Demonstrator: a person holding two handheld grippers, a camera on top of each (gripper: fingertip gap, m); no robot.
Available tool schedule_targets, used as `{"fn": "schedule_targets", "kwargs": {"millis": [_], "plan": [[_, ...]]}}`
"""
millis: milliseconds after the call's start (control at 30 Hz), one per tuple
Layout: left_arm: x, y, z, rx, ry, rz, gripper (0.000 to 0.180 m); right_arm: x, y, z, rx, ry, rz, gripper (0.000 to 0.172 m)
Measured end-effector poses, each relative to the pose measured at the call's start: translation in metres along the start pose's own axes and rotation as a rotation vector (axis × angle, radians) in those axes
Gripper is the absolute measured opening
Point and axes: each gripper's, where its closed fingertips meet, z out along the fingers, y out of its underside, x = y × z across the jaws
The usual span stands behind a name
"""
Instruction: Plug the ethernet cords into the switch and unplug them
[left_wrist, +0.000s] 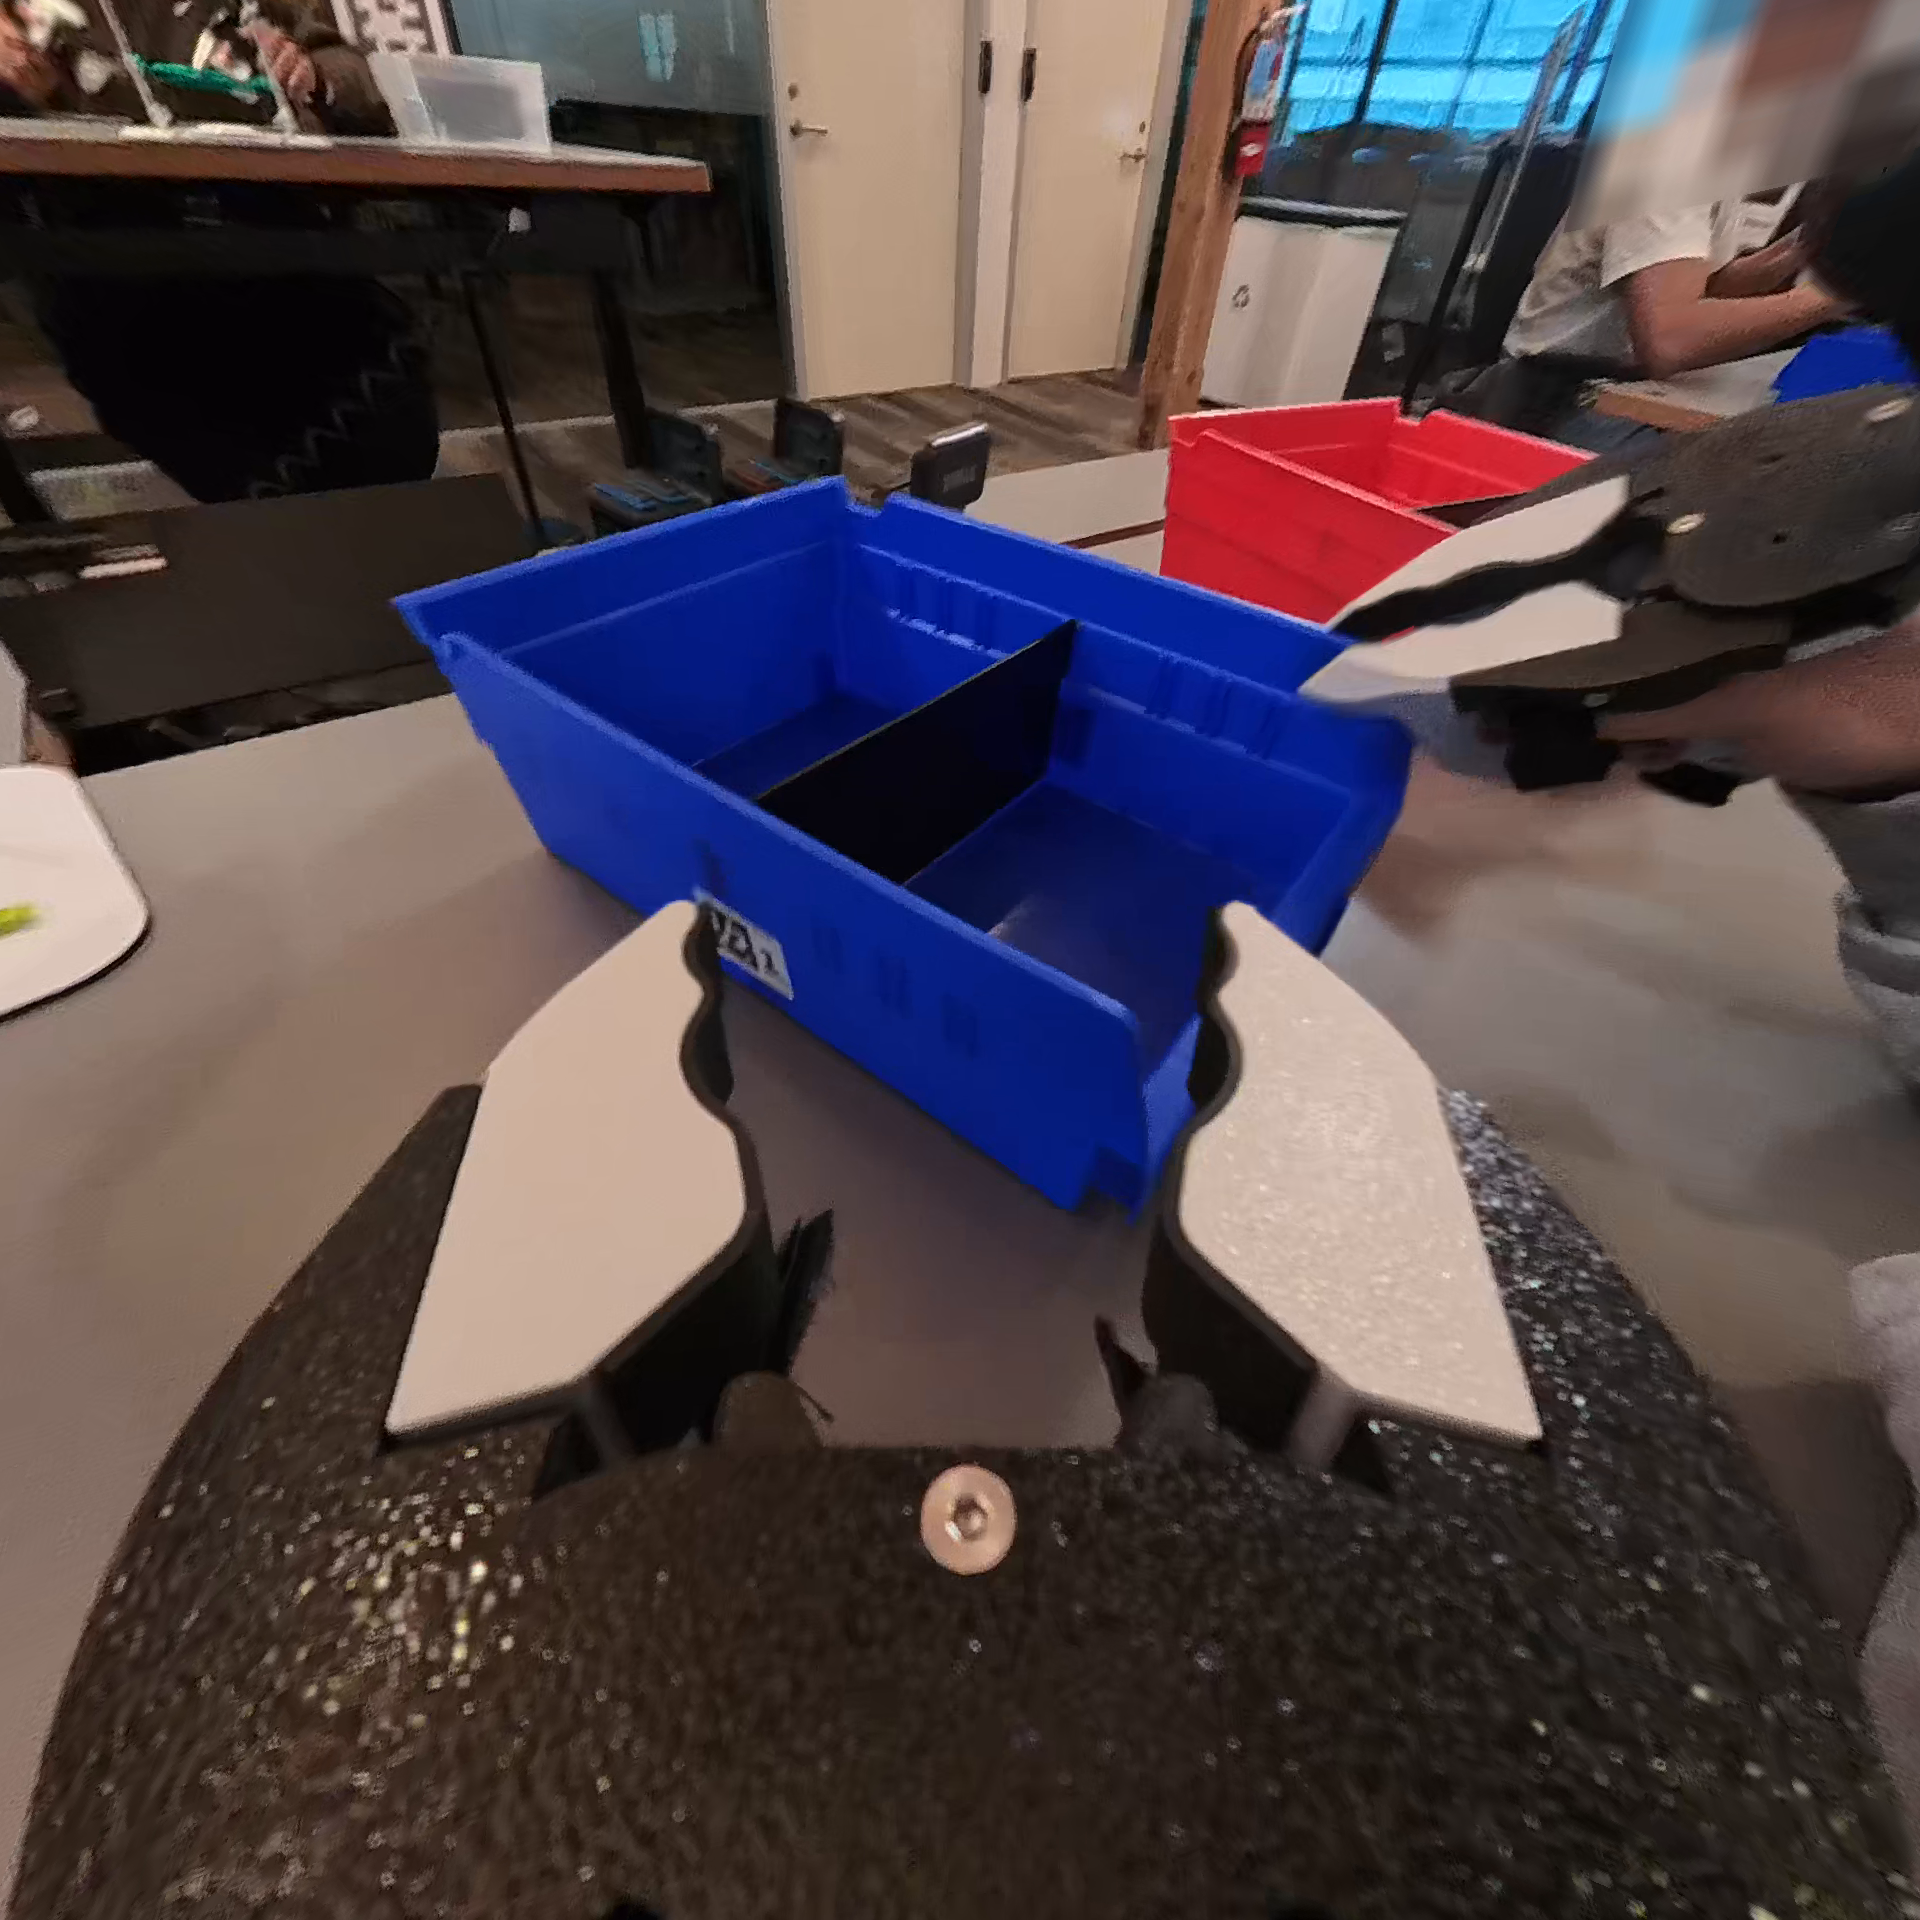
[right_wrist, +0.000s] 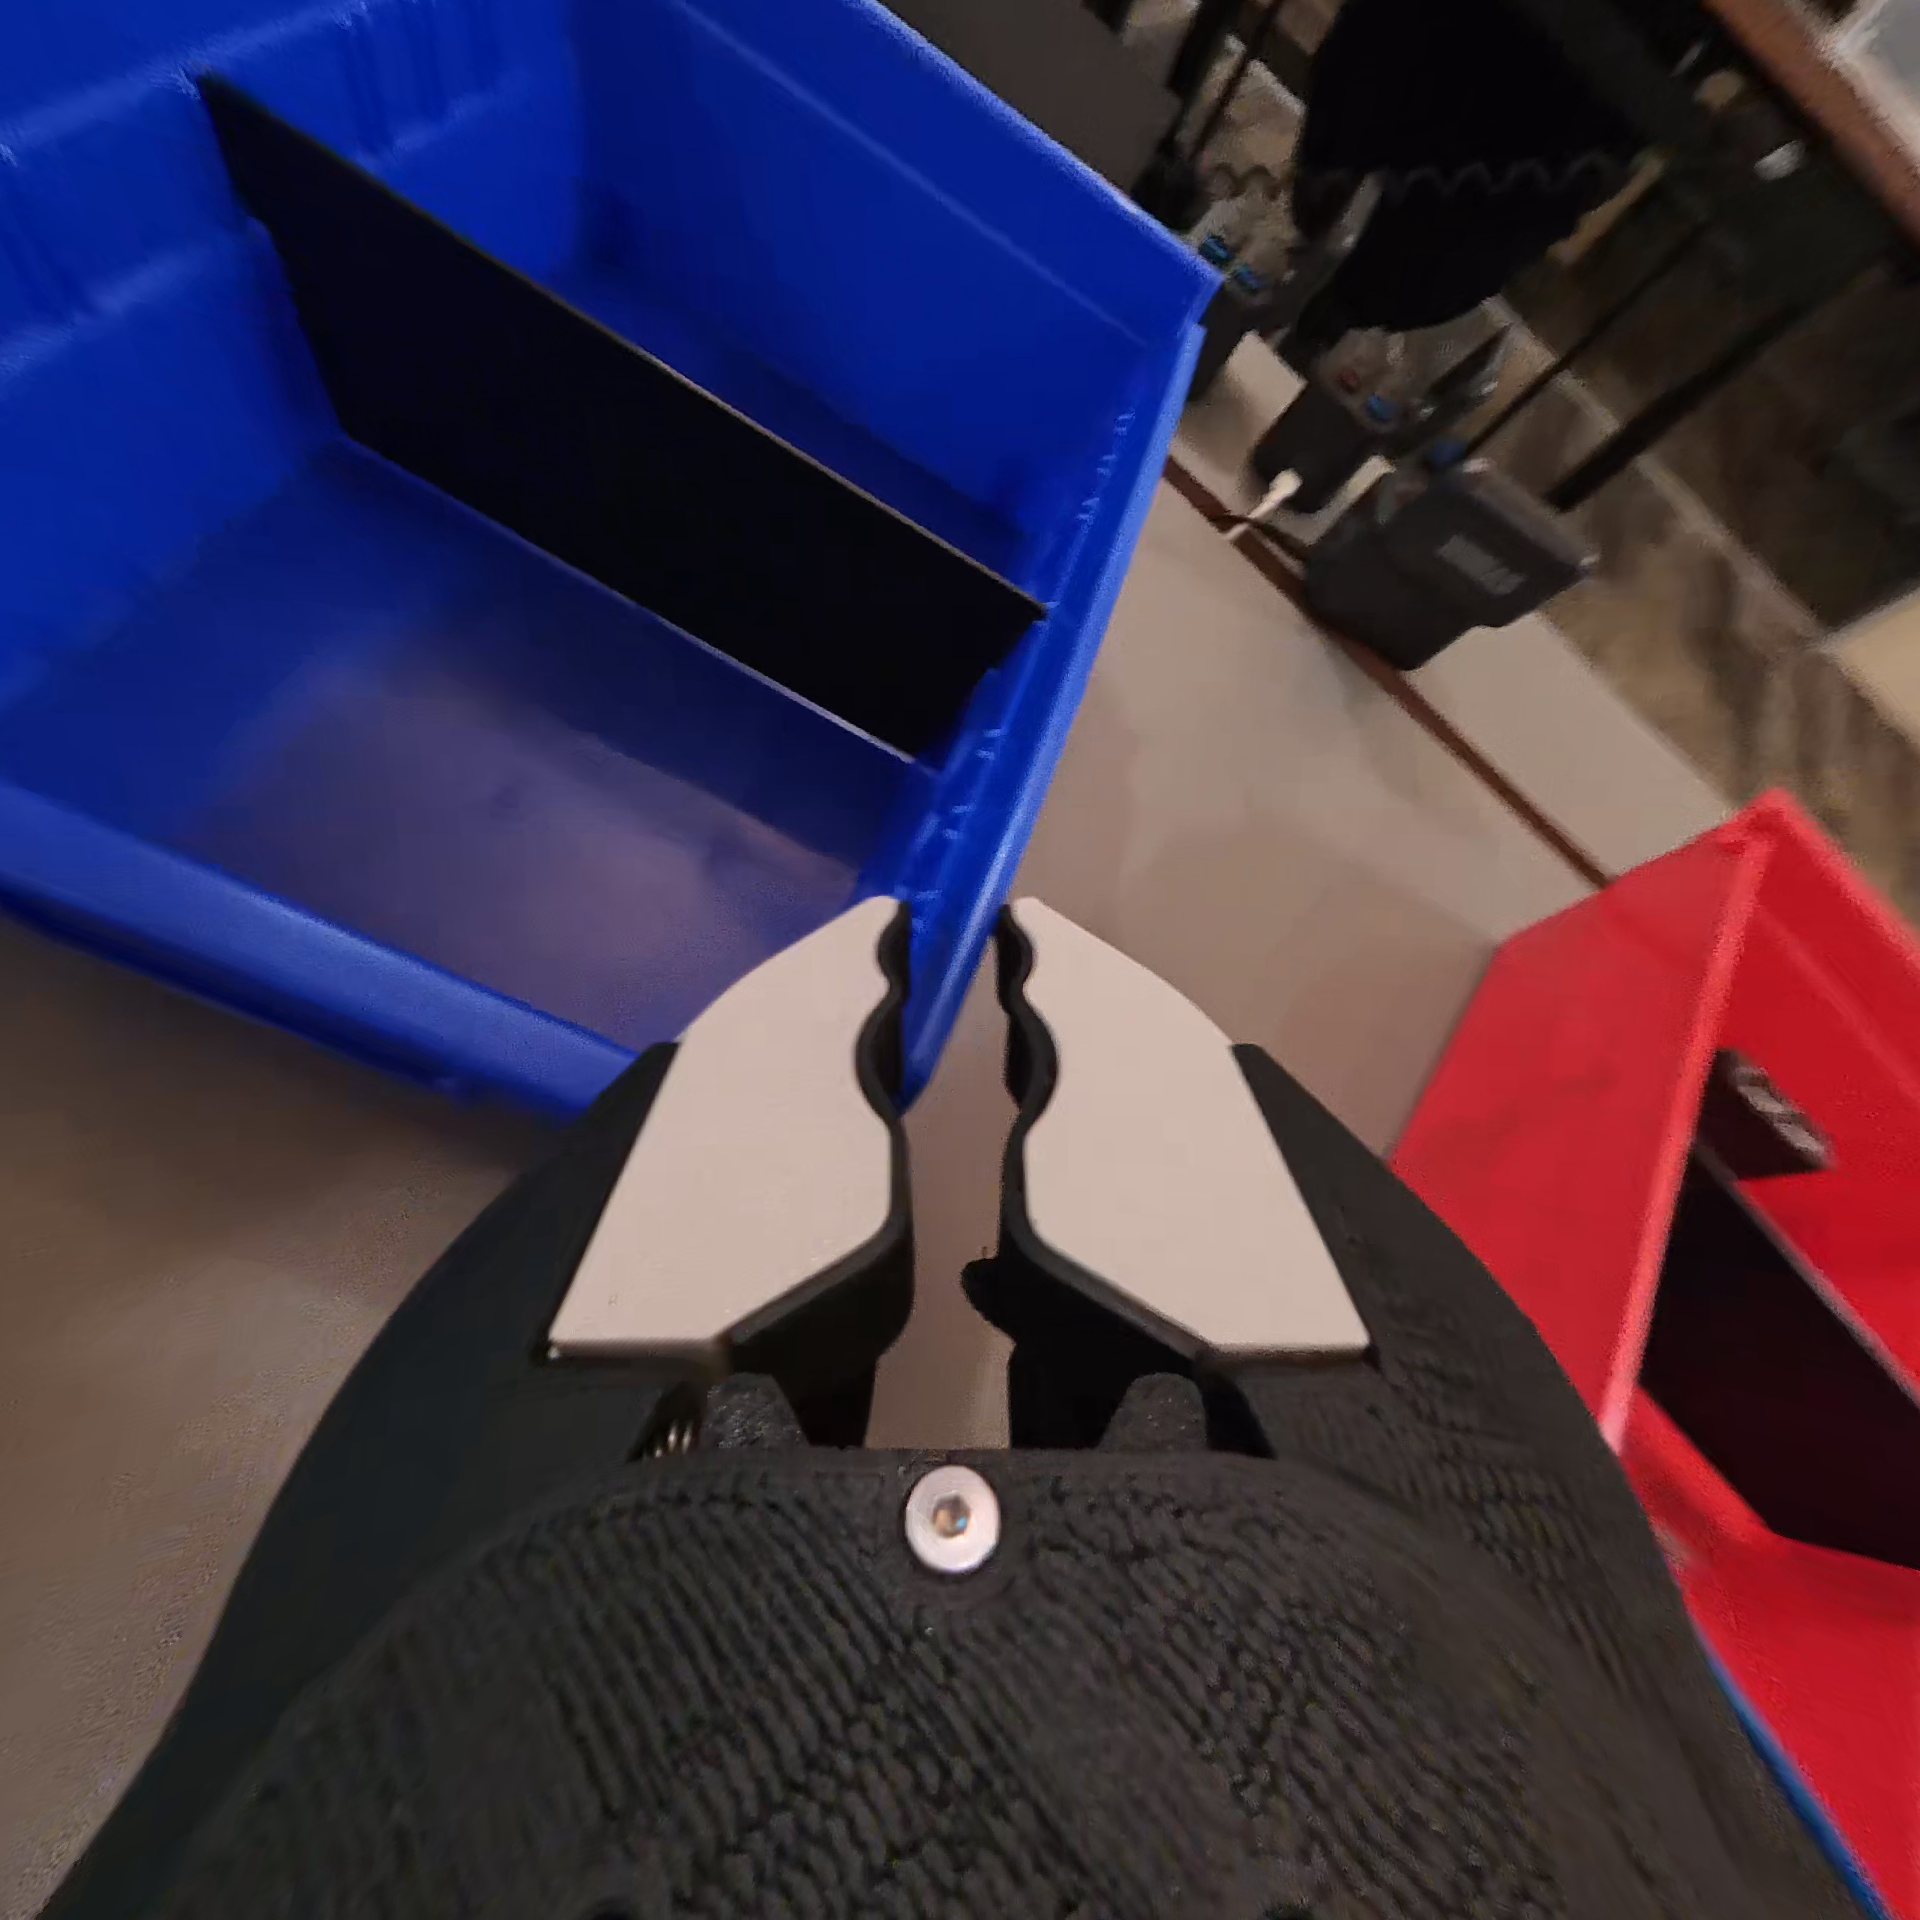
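No ethernet cord or switch shows in either view. A blue bin (left_wrist: 644, 748) with a black divider (left_wrist: 935, 758) stands on the grey table (left_wrist: 312, 987). My left gripper (left_wrist: 956, 935) is wide open and empty, just before the bin's near wall. My right gripper (right_wrist: 951, 920) straddles the blue bin's (right_wrist: 727, 208) side wall near a corner, and its pads are closed on that wall. It also shows in the left wrist view (left_wrist: 1340, 649) at the bin's far right corner. Both compartments beside the divider (right_wrist: 623, 468) look empty.
A red bin (left_wrist: 1299, 499) stands behind and to the right of the blue one, and shows close on the right in the right wrist view (right_wrist: 1662, 1039). A white board (left_wrist: 52, 883) lies at the table's left edge. A hand (left_wrist: 1766, 717) holds the right gripper. The gap from one gripper's tips to the other's is roughly 25 centimeters.
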Motion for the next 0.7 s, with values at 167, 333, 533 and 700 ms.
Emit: {"fn": "schedule_targets", "kwargs": {"millis": [167,333,533,700], "plan": [[-0.024,0.013,-0.024,-0.107,-0.123,0.001,0.076,-0.012,-0.006,-0.003,-0.003,0.016,-0.024,0.011],[-0.04,0.011,-0.06,-0.087,-0.192,-0.024,0.074,-0.039,-0.02,-0.004,0.054,-0.061,0.012,0.013],[-0.052,0.029,-0.076,-0.129,-0.229,-0.091,0.076,-0.077,-0.041,-0.007,0.112,-0.134,0.011,0.013],[-0.049,0.035,-0.082,-0.142,-0.243,-0.122,0.083,-0.116,-0.063,-0.009,0.212,-0.2,0.033,0.015]]}}
